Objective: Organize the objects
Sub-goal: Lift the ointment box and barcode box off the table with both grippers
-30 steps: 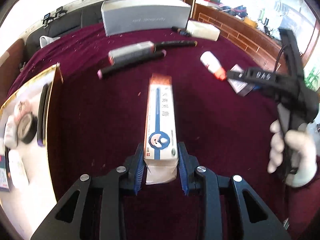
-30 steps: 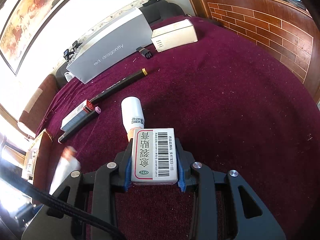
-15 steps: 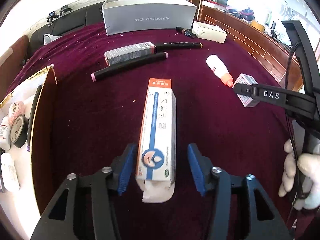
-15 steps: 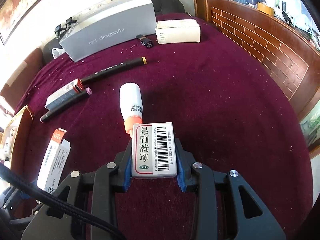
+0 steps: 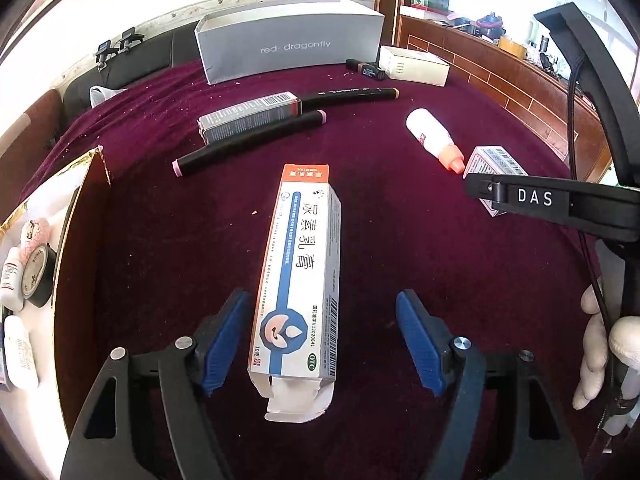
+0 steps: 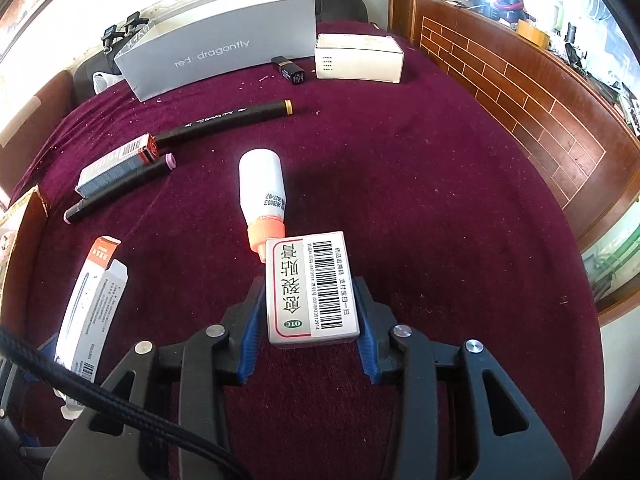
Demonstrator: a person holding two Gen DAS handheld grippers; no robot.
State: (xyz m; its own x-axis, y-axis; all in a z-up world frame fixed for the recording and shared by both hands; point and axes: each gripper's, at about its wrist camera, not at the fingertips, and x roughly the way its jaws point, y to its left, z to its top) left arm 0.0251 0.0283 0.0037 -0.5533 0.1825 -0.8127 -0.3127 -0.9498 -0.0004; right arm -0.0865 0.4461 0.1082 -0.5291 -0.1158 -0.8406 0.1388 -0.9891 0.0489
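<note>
A: The left gripper (image 5: pixel 320 336) has just been opening its jaws; the ointment carton (image 5: pixel 298 280) lies flat on the maroon cloth (image 5: pixel 180 240) between them, clear of both blue pads.

B: And the right gripper (image 6: pixel 310 336)? Its jaws have just been opening slightly, the small barcode box (image 6: pixel 312 288) between them, the white dropper bottle (image 6: pixel 262 196) just beyond.

wall (image 6: pixel 80 12): white, patterned trim | counter (image 6: pixel 520 92): wood, brick-pattern front (cluttered top) | light: bright daylight
</note>
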